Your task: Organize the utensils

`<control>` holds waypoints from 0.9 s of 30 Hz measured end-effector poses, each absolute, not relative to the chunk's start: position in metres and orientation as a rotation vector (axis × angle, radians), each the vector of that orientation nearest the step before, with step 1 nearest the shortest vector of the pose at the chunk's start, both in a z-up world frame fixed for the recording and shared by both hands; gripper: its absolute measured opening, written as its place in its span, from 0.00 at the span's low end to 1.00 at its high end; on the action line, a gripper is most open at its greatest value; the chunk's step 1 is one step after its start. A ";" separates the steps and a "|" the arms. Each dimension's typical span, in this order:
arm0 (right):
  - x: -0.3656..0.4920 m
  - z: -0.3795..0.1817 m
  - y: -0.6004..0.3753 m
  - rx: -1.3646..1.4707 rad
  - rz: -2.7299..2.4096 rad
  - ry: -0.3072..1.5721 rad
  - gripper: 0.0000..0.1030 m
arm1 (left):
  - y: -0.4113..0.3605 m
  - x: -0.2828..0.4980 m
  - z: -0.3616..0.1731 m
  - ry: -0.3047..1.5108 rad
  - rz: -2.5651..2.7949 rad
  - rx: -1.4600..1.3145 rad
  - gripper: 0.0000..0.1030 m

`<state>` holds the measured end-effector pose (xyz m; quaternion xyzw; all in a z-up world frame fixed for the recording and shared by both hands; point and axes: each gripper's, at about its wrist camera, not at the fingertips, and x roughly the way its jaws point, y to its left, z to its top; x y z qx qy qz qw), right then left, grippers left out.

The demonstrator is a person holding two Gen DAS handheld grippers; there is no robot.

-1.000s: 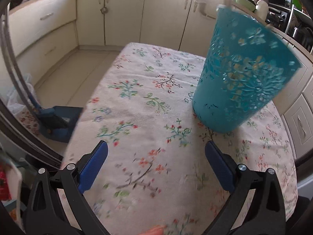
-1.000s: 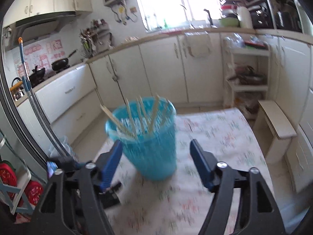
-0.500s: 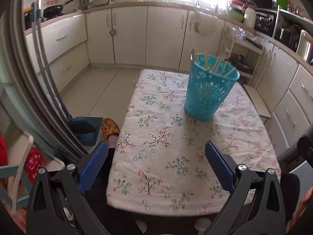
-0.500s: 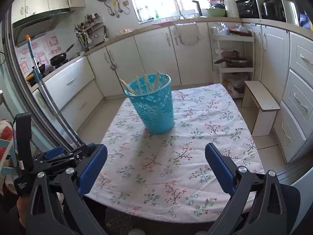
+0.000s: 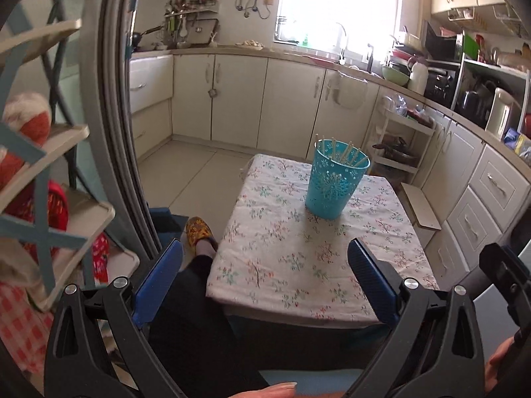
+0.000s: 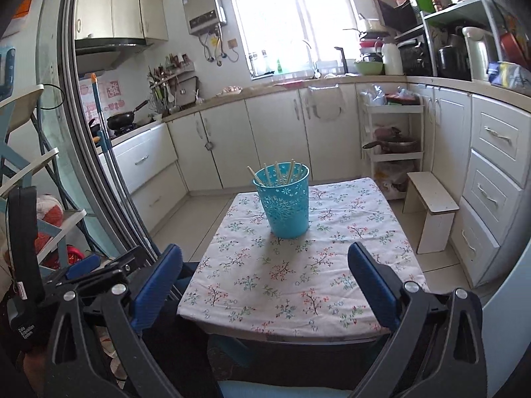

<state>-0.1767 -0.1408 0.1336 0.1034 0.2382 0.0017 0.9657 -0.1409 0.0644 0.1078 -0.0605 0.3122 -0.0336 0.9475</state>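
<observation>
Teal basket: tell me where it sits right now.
The teal basket stands upright on the floral tablecloth, toward the table's far end, chopsticks inside, well beyond both open grippers.

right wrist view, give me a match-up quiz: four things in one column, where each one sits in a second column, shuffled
Things:
1. teal basket
2. chopsticks
3. white stool
4. black frying pan

Places:
A. on the floor, right of the table
B. on the stove at the left
C. standing inside the basket
D. on the floral tablecloth

Pairs: 1-D, 2-C, 3-A, 4-B
</observation>
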 end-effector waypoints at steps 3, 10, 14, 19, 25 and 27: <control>-0.195 0.131 -0.135 0.185 -0.016 0.456 0.93 | 0.071 -0.159 0.105 0.630 -0.056 -0.143 0.93; -0.198 0.130 -0.124 0.149 -0.003 0.469 0.93 | 0.065 -0.182 0.115 0.568 -0.045 -0.093 0.93; -0.203 0.130 -0.121 0.137 -0.001 0.458 0.93 | 0.062 -0.195 0.126 0.509 -0.040 -0.055 0.93; -0.208 0.129 -0.120 0.131 0.004 0.450 0.93 | 0.058 -0.196 0.127 0.529 -0.058 -0.039 0.93; -0.215 0.131 -0.119 0.128 0.013 0.432 0.93 | 0.059 -0.200 0.127 0.523 -0.057 -0.035 0.93; -0.217 0.132 -0.120 0.129 0.013 0.425 0.93 | 0.060 -0.201 0.127 0.521 -0.056 -0.038 0.93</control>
